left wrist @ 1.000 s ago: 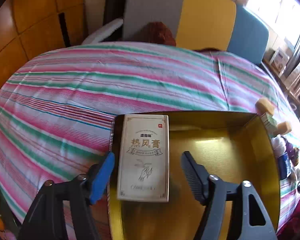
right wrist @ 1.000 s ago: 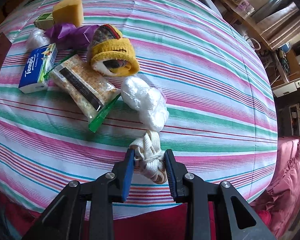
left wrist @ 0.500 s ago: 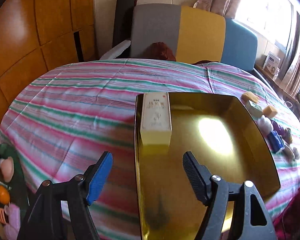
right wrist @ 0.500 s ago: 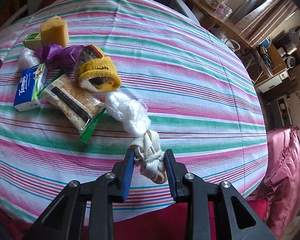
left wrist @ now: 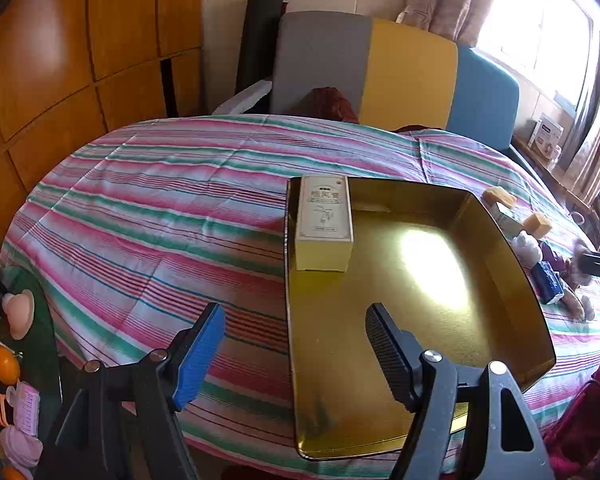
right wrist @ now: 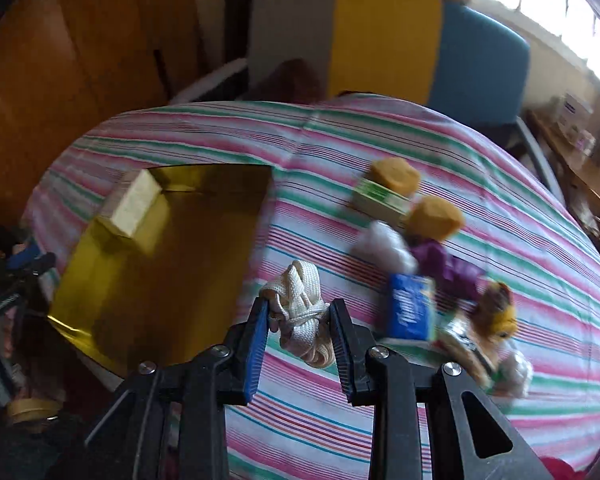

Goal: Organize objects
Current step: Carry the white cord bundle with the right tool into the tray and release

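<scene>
Left wrist: left gripper (left wrist: 290, 346) spread wide, empty, above near edge of gold tray (left wrist: 504, 248). Cream box (left wrist: 324, 224) lies in tray's far left corner. Striped tablecloth (left wrist: 160, 216) all round; clutter beyond tray's right wall.

Right wrist, blurred: right gripper (right wrist: 300, 320) clamps white cord bundle (right wrist: 302, 312), above cloth beside tray. Blue packet (right wrist: 410, 308), yellow sponges (right wrist: 396, 174), green box (right wrist: 380, 198) heaped to the right.

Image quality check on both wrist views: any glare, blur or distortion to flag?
Left wrist: sharp; strong glare patch on the gold tray floor, window blown out, fisheye bends the striped tablecloth. Right wrist: motion blur smears the blue tissue pack, yellow sponges and tray; the white cord bundle between the jaws of the right gripper stays crisp.
</scene>
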Demonstrator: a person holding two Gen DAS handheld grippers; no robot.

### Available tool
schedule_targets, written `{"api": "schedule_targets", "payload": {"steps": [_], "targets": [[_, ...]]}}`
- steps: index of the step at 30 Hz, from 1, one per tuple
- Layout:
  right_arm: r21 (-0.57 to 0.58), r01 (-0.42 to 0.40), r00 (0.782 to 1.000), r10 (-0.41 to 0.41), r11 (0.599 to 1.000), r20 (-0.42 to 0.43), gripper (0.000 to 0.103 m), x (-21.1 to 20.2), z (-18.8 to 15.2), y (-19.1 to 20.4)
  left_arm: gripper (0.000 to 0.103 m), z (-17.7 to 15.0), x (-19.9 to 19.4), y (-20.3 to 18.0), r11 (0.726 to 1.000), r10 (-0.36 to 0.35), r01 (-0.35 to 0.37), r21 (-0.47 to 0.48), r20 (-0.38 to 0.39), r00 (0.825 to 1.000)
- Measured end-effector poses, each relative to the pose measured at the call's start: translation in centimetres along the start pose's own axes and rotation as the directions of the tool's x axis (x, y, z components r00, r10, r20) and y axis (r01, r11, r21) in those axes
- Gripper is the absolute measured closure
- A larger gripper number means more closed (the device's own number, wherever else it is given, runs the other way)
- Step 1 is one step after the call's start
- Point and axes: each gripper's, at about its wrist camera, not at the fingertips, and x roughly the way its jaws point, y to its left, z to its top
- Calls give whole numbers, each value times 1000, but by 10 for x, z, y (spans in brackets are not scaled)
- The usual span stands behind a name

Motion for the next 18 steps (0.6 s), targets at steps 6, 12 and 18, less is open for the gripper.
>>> {"api": "schedule_targets", "payload": {"steps": [6,12,18], "targets": [[-87,-220,975,215,972,-62,72,53,26,94,29,-4,1,21,998,17,-17,-54,-8,1000],[-59,-328,936,315,943,-160,72,117,38,152,29,-7,1,44,991,44,-46,-123,-19,999],[47,-387,895,388,921,-221,69,173,50,187,29,-10,9,57,986,48,-54,-157,-44,998]]}}
